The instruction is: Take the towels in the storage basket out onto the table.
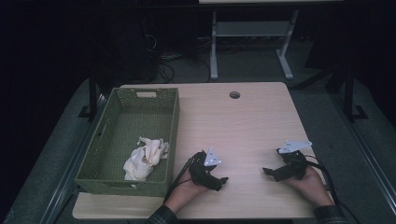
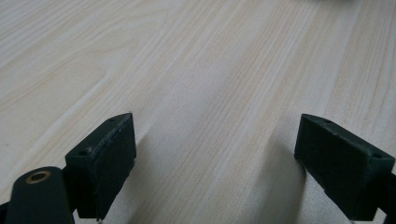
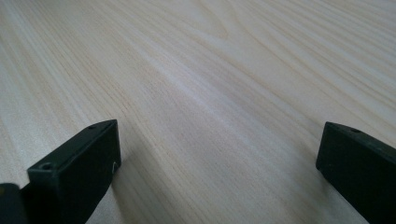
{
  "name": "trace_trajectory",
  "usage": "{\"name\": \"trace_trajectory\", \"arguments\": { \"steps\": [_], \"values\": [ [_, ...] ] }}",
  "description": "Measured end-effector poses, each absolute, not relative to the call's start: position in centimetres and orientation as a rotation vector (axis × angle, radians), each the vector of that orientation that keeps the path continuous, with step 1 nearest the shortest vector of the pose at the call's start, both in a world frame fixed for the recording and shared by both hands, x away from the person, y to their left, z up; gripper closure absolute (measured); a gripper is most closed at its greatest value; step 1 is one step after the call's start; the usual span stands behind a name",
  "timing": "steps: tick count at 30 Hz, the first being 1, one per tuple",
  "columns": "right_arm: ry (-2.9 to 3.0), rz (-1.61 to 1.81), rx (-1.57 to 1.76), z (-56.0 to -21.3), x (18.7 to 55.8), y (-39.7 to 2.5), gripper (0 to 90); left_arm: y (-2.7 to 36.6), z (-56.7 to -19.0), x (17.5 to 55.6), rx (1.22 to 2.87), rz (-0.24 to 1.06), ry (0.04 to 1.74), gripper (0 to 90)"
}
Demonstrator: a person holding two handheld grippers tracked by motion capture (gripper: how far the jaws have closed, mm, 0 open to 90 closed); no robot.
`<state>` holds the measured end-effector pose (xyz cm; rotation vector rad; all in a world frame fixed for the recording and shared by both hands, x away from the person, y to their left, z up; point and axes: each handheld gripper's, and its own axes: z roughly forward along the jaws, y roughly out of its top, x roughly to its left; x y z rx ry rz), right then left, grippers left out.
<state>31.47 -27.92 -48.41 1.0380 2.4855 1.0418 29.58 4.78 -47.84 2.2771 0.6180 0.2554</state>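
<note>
The cloth [image 1: 145, 157] is already laid in the basket [image 1: 173, 122]; both hand-held grippers [image 1: 223, 179] [image 1: 267, 171] are held wide open, empty, on the surface [image 1: 243, 126].

Dim room; tabletop [image 1: 243, 121] lit, perhaps from overhead.

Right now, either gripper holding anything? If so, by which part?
Nothing is held. The left gripper and right gripper both stand open over the bare light wooden table; the crumpled cream cloth lies in the green woven basket.

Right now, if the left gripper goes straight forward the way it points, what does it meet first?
Probably nothing: the left gripper, jaws open, faces bare table. In the high view it points toward the right gripper, still well apart.
</note>
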Motion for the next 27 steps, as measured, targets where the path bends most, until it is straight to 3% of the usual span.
{"name": "trace_trajectory", "arguments": {
  "steps": [27],
  "values": [
    [2.498,1.043,1.029,-48.37,31.52,-27.8,0.0,5.61,-46.97,29.72,2.326,0.288,0.662,12.4]
  ]
}}
